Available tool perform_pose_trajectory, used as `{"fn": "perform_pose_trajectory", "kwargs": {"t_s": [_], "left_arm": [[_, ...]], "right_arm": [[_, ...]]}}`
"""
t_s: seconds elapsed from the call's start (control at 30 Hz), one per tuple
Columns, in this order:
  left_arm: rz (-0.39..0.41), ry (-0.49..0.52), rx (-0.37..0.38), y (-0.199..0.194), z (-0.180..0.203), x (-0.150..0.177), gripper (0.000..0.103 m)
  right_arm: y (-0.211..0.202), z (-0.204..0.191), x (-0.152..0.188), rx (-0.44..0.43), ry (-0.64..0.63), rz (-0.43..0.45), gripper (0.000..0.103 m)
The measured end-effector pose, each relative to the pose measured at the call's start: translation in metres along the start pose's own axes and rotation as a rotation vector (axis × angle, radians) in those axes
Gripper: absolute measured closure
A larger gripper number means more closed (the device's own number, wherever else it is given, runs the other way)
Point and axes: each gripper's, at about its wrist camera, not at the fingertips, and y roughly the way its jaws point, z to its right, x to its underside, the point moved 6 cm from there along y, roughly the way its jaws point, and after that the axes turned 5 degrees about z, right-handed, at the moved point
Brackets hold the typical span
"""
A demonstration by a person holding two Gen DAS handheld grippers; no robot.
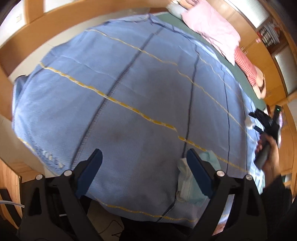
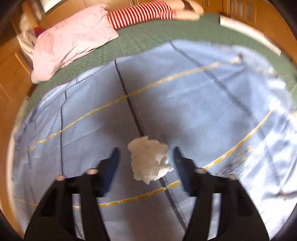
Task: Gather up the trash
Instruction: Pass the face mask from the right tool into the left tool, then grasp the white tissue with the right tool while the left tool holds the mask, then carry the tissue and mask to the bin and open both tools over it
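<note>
Basically a bed job. Blue bedspread (image 1: 130,92) with yellow and dark lines filling nearly all of both wrist views; green sheet (image 2: 148,39) showing past its far edge. Pink pillow (image 2: 72,37) and red-striped cloth (image 2: 141,14) well ahead of the right tongs, up-left, near the headboard side. Wood floor and furniture ringing the bed edge on all sides. Plenty of bare bedspread ahead of and to both sides of each set of tongs; nothing standing close to block a move.

Right tongs (image 2: 146,153): released, jaws apart, pads on neither side pressing anything. Crumpled white tissue (image 2: 150,159) lying on the bedspread right between the two fingers, slightly nearer the right one, gaps visible on both sides. Tissue: loose wad, creased, irregular, off-white, sitting on a dark seam line. View motion-blurred.

Left tongs (image 1: 144,157): released, wide apart, empty between the fingers. Pale teal and white face mask (image 1: 187,178) crumpled on the bedspread, partly behind the right finger, touching or just under it; cannot tell which. Mask: folded, soft, white ear-loop edge showing.

Seen from the left wrist view, right tongs and holding hand (image 1: 269,148) far off to the right near the bed edge, with a small white wad just beside the tips.
</note>
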Motion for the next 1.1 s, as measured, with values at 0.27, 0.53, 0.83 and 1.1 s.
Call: {"fn": "perform_pose_trajectory", "kwargs": {"t_s": [0.27, 0.53, 0.83, 1.1], "left_arm": [[-0.013, 0.071, 0.129, 0.005, 0.035, 0.006, 0.012], [-0.126, 0.292, 0.226, 0.034, 0.091, 0.04, 0.026], [-0.04, 0.343, 0.111, 0.032, 0.083, 0.042, 0.074], [0.307, 0.352, -0.053, -0.087, 0.076, 0.037, 0.074]], "right_arm": [[-0.033, -0.067, 0.023, -0.163, -0.137, -0.053, 0.08], [-0.141, -0.082, 0.101, -0.316, -0.394, -0.1, 0.08], [-0.266, -0.005, 0.125, -0.323, -0.578, 0.063, 0.08], [-0.367, 0.09, 0.163, -0.319, -0.544, 0.226, 0.08]]}}
